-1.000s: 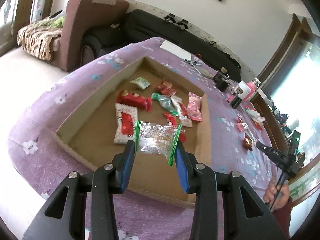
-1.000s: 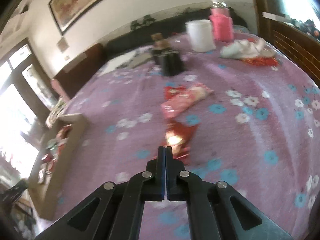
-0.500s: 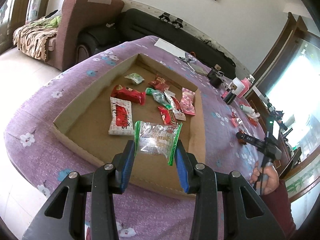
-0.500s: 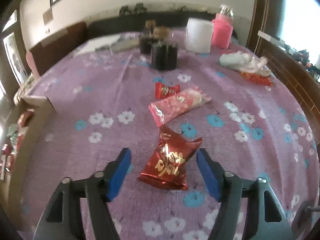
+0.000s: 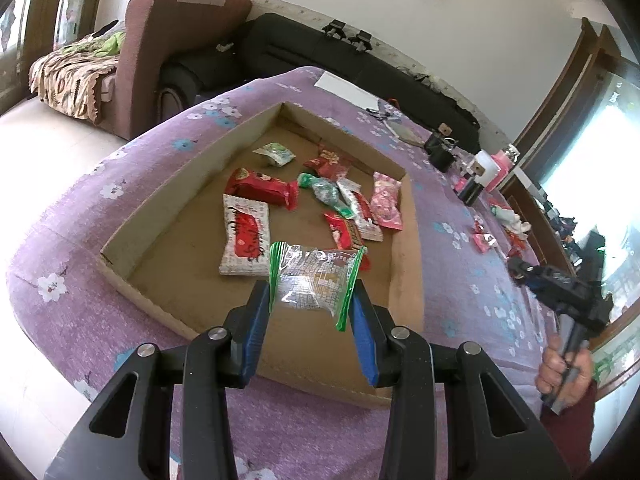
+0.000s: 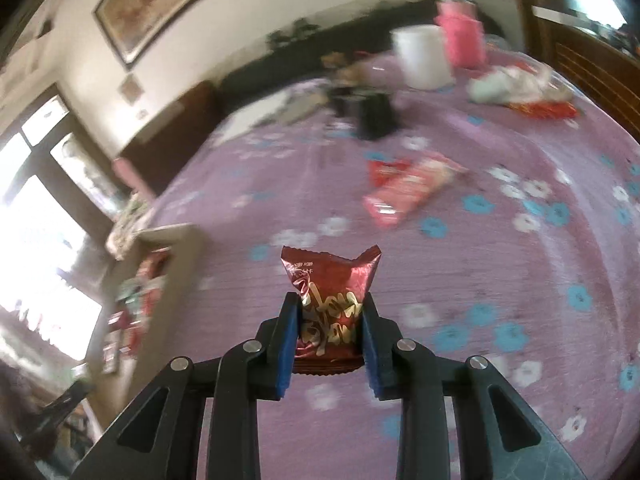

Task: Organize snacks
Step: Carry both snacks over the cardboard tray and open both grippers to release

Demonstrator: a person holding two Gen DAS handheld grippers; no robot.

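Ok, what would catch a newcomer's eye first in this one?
Each gripper is clamped on a snack: the left gripper holds a clear green-edged packet above the cardboard tray of snacks, and the right gripper grips a dark red packet over the purple flowered tablecloth.

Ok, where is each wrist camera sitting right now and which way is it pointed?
Left wrist: behind the left gripper, looking down over the clear snack packet it holds into the cardboard tray; the person's right hand shows at the right edge.
Right wrist: behind the right gripper, looking across the purple tablecloth, clamped on a red snack packet.
Shared: tray, tablecloth, pink packet.
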